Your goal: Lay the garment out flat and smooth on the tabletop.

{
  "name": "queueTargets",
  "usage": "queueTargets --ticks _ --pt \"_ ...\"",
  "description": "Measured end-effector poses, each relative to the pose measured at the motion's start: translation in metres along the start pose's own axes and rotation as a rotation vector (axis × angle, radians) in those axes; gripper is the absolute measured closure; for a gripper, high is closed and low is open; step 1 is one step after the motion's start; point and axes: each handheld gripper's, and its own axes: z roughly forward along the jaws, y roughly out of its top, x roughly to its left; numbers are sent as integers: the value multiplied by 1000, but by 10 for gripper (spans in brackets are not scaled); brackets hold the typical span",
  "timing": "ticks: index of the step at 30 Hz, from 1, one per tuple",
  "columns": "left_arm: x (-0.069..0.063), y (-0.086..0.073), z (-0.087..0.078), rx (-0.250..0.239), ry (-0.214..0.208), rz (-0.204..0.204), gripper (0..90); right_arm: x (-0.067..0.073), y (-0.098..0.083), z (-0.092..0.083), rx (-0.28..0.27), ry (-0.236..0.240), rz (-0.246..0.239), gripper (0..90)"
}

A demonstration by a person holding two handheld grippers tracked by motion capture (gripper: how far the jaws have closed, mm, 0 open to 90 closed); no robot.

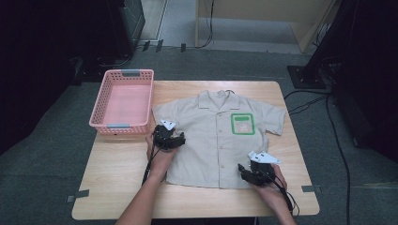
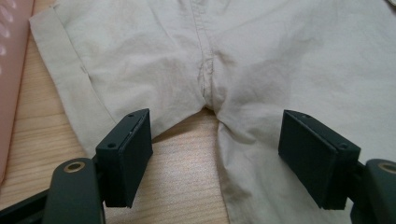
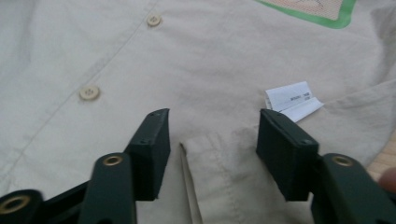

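Tools, two, both open: left tool (image 1: 174,139), right tool (image 1: 247,171); one shirt (image 1: 213,140), one basket (image 1: 124,101).

L gripper (image 1: 174,138) in the person's L hand (image 1: 159,157), jaws wide apart, nothing pinched. R gripper (image 1: 246,169) in R hand (image 1: 270,187), jaws parted, pointing left. Both forearms enter from bottom edge.

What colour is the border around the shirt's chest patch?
Green border, clearest in the high view.
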Motion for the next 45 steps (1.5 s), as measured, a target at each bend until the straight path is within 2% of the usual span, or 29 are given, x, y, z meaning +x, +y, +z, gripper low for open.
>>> queueTargets --ticks 3,6,8,10,15,23,28,32,34,36,38,43,45 --pt "0 0 0 0 0 0 265 2 -4 1 3 -25 -39 602" --pt "0 0 0 0 0 0 265 3 -8 2 7 -29 -85 760" --pt "0 0 0 0 0 0 265 4 -10 0 -11 -35 -106 848" --pt "0 0 0 0 1 0 265 3 -10 -4 -28 -47 -85 893" --pt "0 0 0 0 2 -2 265 -7 -10 -16 -66 -77 -48 897" --pt "0 0 0 0 1 -1 265 -25 -20 -41 -84 -109 -8 889" --pt "0 0 0 0 2 -1 265 -40 -33 -53 -55 -132 8 889" --pt "0 0 0 0 2 -1 265 -49 -38 -65 -70 -147 48 852" --pt "0 0 0 0 2 -1 265 -52 -38 -70 -90 -159 60 779" --pt "0 0 0 0 2 0 265 -51 -35 -74 -111 -167 70 685" --pt "0 0 0 0 2 0 265 -44 -32 -74 -125 -123 60 613" --pt "0 0 0 1 2 0 265 -13 -25 -56 -94 -25 -64 587" --pt "0 0 0 1 2 -1 265 -5 -23 -44 -82 -8 -80 587"
